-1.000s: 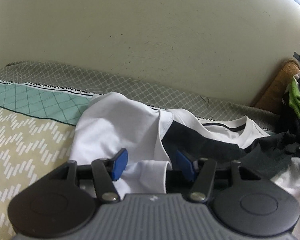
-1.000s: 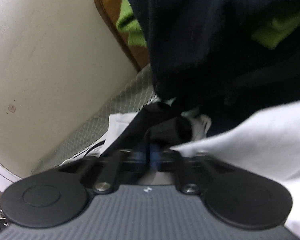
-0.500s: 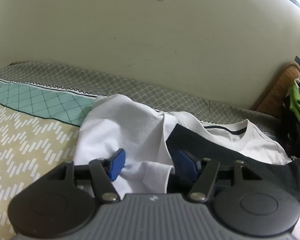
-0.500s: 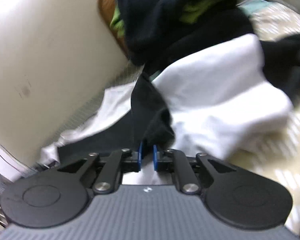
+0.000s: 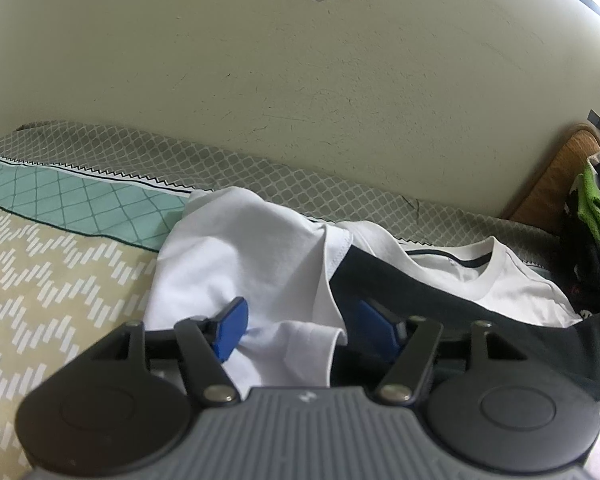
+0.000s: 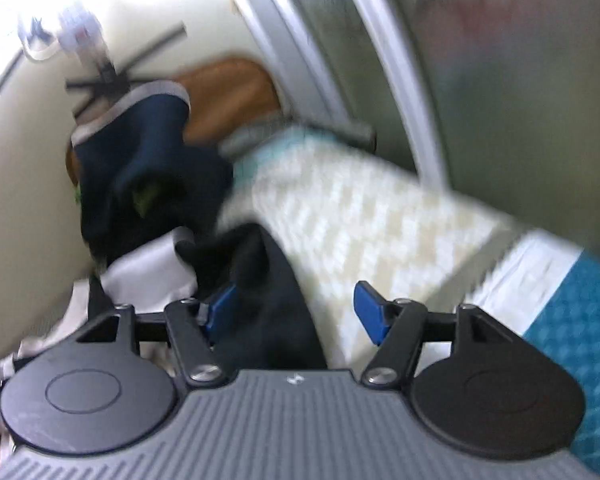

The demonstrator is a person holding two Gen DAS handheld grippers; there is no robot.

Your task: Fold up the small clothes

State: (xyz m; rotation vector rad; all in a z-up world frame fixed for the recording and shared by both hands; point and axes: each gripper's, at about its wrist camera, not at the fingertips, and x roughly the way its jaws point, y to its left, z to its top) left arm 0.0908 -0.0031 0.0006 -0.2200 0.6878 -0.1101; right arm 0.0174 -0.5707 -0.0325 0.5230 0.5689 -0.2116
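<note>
A white and black T-shirt (image 5: 244, 264) lies crumpled on the bed, its white collar (image 5: 488, 268) toward the right. My left gripper (image 5: 300, 328) is open, with a white sleeve fold lying between its blue pads (image 5: 230, 334). In the blurred right wrist view my right gripper (image 6: 296, 312) is open. Black cloth (image 6: 268, 312) lies loose between its fingers, next to the left pad (image 6: 220, 308). A white piece of cloth (image 6: 148, 268) lies to the left of it.
The bed has a beige zigzag cover (image 5: 40, 272) with a teal band (image 5: 60, 204) and a grey edge along the cream wall (image 5: 260, 100). A pile of dark and green clothes (image 5: 592, 236) leans on a brown headboard (image 5: 556, 184). A window frame (image 6: 380, 60) stands beyond the bed.
My right gripper has opened and let go of the black cloth, and it has swung toward the bed's far end. My left gripper has hardly moved and stays open.
</note>
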